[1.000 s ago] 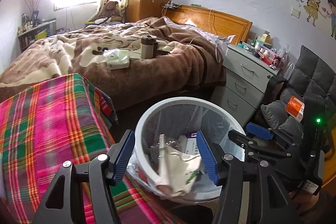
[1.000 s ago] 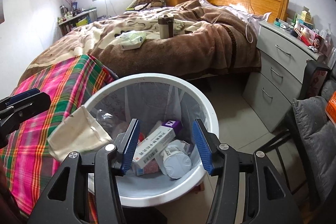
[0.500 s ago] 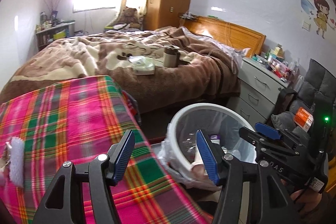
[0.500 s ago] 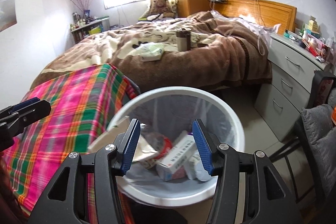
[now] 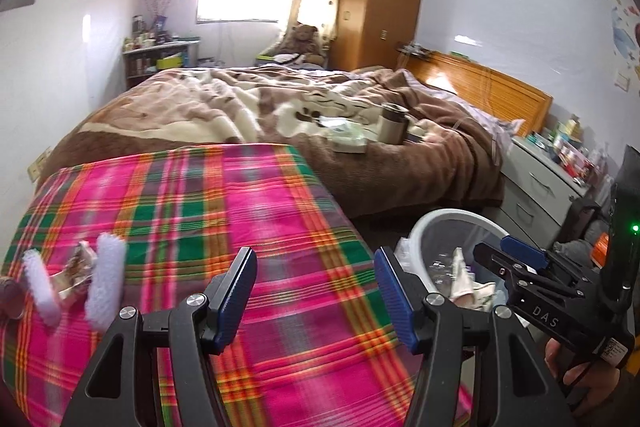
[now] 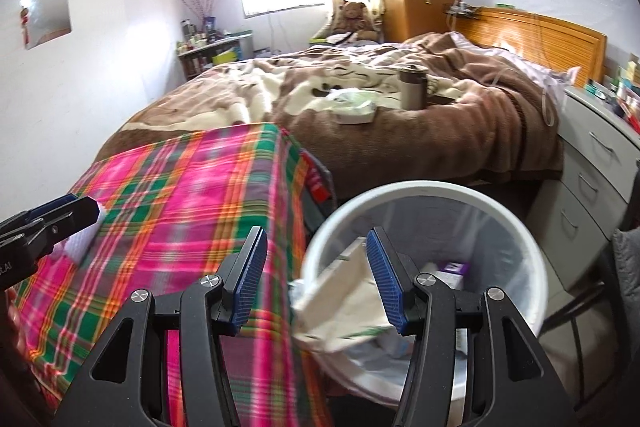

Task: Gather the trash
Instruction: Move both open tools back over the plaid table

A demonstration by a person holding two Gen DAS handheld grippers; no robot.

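My left gripper (image 5: 316,291) hangs open and empty over the pink plaid cloth (image 5: 240,207). At the cloth's left edge lies a crumpled wrapper (image 5: 76,271) between two white fluffy pieces (image 5: 106,275). The white trash bin (image 5: 452,217) stands on the floor to the right, with a cream bag (image 5: 464,279) in it. My right gripper (image 6: 316,275) is open with nothing between its fingers, above the gap between cloth and bin (image 6: 440,187). The cream bag (image 6: 340,303) droops over the bin's near rim, and a purple box (image 6: 454,269) lies inside. The left gripper (image 6: 52,223) shows at the far left.
Behind the plaid cloth is a bed with a brown blanket (image 5: 400,179); a metal tumbler (image 5: 392,125) and a tissue pack (image 5: 348,141) sit on it. A grey drawer unit (image 6: 592,179) and a dark chair (image 6: 624,267) stand right of the bin.
Both grippers swung left, away from the bin and toward the plaid cloth. The cream bag that was between the left fingers now lies in the bin. The wrapper and white pieces came into view.
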